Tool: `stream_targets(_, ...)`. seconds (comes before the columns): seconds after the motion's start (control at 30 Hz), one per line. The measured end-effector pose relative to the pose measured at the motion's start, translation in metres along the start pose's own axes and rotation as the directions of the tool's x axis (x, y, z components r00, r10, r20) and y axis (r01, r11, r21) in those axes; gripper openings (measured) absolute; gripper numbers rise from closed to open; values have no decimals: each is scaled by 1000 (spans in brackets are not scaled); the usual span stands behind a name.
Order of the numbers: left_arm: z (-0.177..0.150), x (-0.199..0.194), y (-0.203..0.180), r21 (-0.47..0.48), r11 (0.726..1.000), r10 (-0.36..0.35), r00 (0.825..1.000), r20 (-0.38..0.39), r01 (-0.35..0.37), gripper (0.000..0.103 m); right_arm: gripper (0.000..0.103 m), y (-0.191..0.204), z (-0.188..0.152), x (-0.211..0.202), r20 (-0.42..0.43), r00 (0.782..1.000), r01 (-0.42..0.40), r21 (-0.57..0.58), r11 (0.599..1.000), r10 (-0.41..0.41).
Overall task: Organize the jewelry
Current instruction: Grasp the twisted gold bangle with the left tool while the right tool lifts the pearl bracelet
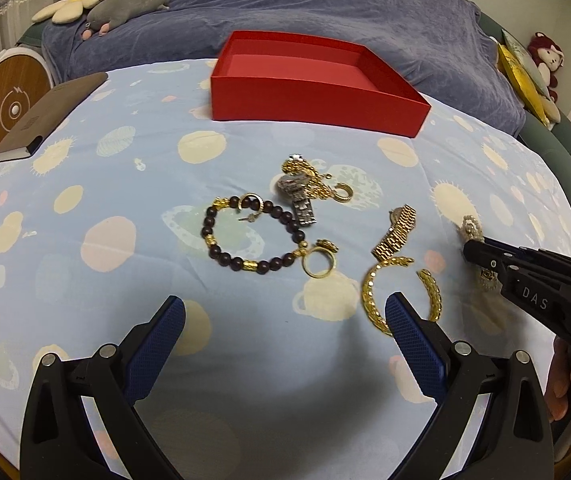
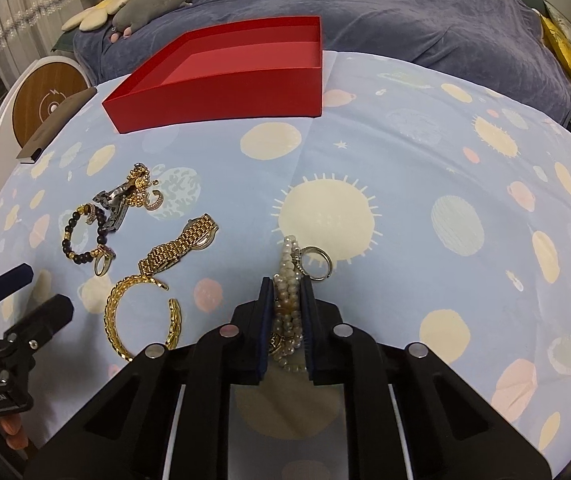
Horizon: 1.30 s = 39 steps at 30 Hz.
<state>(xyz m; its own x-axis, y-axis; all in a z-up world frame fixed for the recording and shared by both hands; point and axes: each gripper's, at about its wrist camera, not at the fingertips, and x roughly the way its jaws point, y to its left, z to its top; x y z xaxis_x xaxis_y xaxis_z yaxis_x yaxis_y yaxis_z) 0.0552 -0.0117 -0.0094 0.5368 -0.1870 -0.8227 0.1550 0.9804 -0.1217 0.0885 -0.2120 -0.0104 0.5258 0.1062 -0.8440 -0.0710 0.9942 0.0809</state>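
Jewelry lies on the patterned blue cloth (image 1: pixel 85 184): a dark bead bracelet (image 1: pixel 245 236), a gold ring (image 1: pixel 317 262), a silver watch in a gold tangle (image 1: pixel 301 192), a gold watch (image 1: pixel 395 236) and a gold open bangle (image 1: pixel 373 300). An empty red box (image 1: pixel 313 80) stands behind them. My left gripper (image 1: pixel 285 320) is open and empty, near the bangle. My right gripper (image 2: pixel 287 292) is shut on a pearl bracelet (image 2: pixel 287 276), low over the cloth. A silver ring (image 2: pixel 317 264) lies against the pearls. The right gripper also shows in the left wrist view (image 1: pixel 481 256).
A brown notebook (image 1: pixel 51 114) lies at the cloth's left edge beside a round wooden device (image 1: pixel 9 108). A blue-covered bed (image 1: pixel 325 4) with plush toys (image 1: pixel 125 6) runs behind the table. Cushions and a doll (image 1: pixel 545 56) sit at the right.
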Motion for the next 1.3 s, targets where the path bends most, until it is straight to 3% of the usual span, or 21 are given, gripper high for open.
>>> stream_targets(0.43,-10,19,-58,139,990,-34,999,11,32,98,13,-19,-10,-21,23,1000,-9,35,999,8)
stream_targets(0.63,-9,27,-61,162,987,-19,1000,23,15,78,13,-22,-15,-26,27,1000,-9,40,999,8)
stream_targets(0.7,-9,26,-61,168,986,-20,999,32,14,62,13,-20,-16,-28,28,1000,-15,39,999,14)
stream_targets(0.77,-9,25,-61,172,985,-24,999,33,18,56,13,-16,-18,-30,29,999,-22,34,999,21)
stream_targets(1.3,3,1,-31,77,997,-20,999,50,16,56,13,24,-22,-44,40,996,-85,-3,996,85)
